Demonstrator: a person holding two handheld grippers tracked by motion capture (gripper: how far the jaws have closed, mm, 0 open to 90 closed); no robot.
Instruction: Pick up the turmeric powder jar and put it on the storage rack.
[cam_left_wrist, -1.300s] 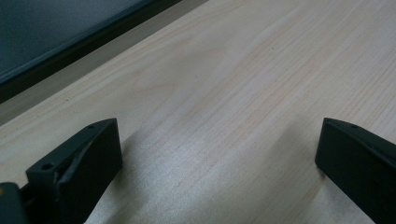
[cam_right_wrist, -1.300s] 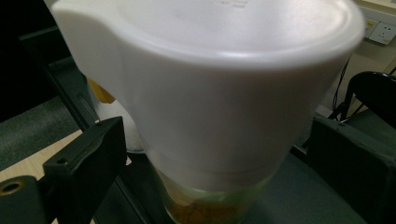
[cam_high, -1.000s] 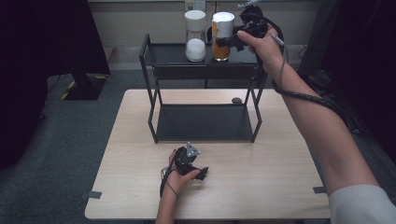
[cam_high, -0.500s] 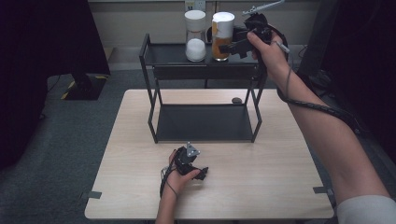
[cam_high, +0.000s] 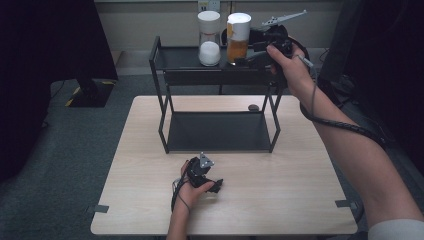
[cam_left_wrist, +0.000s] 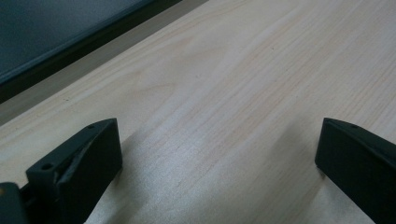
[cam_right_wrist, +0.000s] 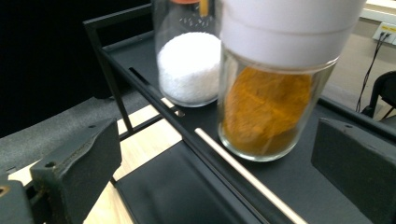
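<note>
Right gripper (cam_high: 250, 54) at the orange-powder jar (cam_right_wrist: 268, 107), grasp not yet made.

Jar stands upright on the top shelf (cam_high: 182, 57) of the black rack, toward its right end, just beside the white-powder jar (cam_high: 209, 37). Glass body, wide white lid, orange powder filling roughly the lower half. Right jaws wide apart, level with the jar, not touching; closing and lifting remain, by my reading. Left gripper (cam_high: 207, 181) rests on the table (cam_high: 300, 190) near the front edge, jaws apart, empty.
</note>
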